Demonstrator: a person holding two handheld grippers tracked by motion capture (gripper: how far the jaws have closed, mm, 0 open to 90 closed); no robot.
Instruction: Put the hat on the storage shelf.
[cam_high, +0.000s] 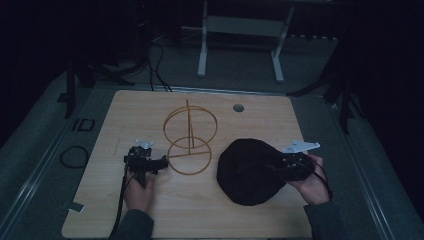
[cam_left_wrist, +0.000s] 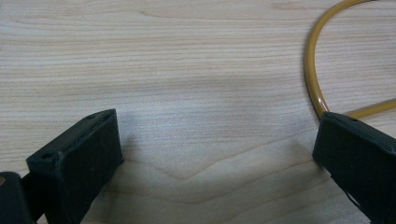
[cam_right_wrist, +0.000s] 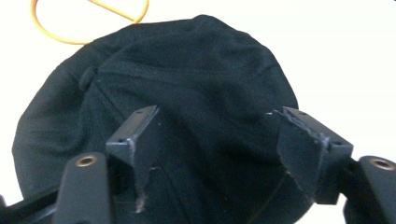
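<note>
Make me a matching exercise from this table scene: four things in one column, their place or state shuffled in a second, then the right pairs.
Things:
1. black cap
2. yellow wire stand
3. left gripper
4. small round hole

Places or states:
A. near the table's far edge
B. stands at the table's middle, rings on an upright rod
C. lies on the table beneath the open right gripper
D. open over bare wood, beside the bottom ring

Pairs: 1-C, 2-B, 3-D, 4-A
</note>
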